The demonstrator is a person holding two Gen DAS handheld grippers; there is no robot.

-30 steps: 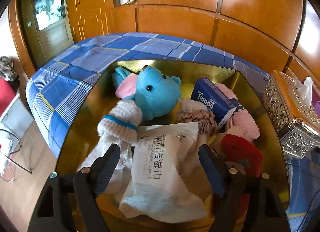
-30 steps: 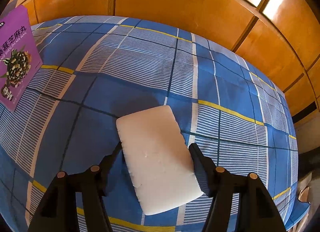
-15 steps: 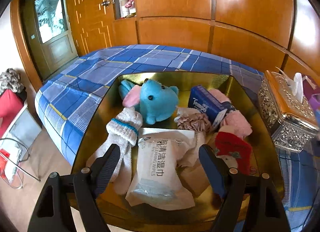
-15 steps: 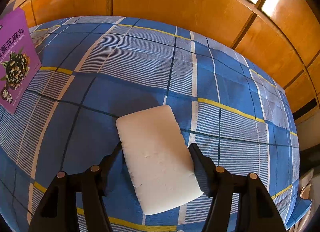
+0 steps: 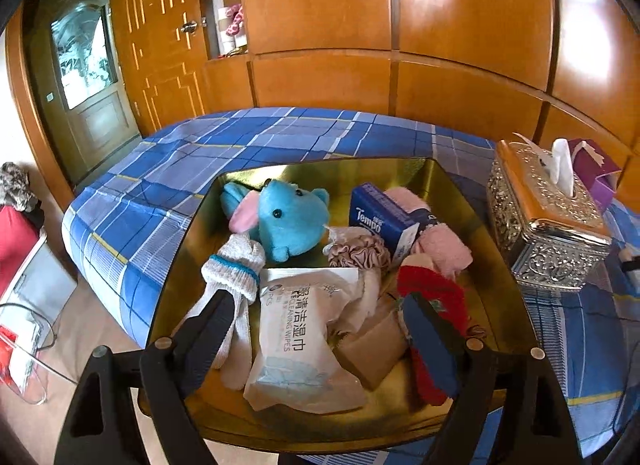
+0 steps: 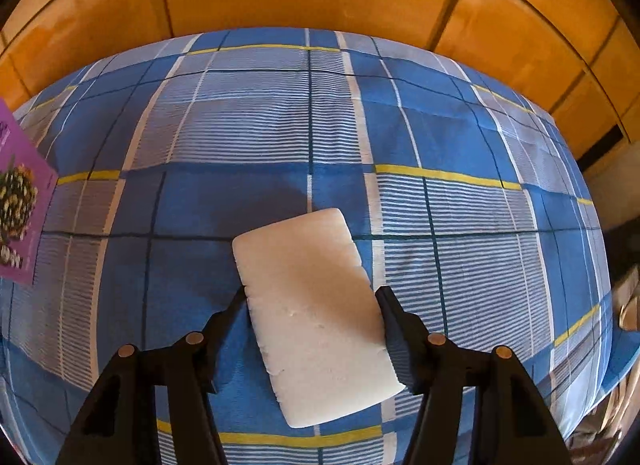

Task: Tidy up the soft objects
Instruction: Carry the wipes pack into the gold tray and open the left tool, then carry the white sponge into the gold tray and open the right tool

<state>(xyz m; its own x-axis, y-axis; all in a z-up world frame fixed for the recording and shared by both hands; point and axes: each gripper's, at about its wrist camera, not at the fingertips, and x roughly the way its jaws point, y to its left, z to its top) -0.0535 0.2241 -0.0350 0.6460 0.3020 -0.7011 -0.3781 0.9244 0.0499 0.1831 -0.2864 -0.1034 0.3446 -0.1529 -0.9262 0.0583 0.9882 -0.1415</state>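
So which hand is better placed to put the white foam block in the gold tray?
Right: the right gripper is closing around the white foam block. The left gripper, opening and empty, hangs above the gold tray.

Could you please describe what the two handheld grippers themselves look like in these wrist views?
Both look alike. The left gripper and the right gripper each have two matte black plastic fingers that taper toward the tips, with blue pads on the inner faces. Small round silver-coloured fasteners sit on each finger's base. No cables, markings, hands or sleeves show.
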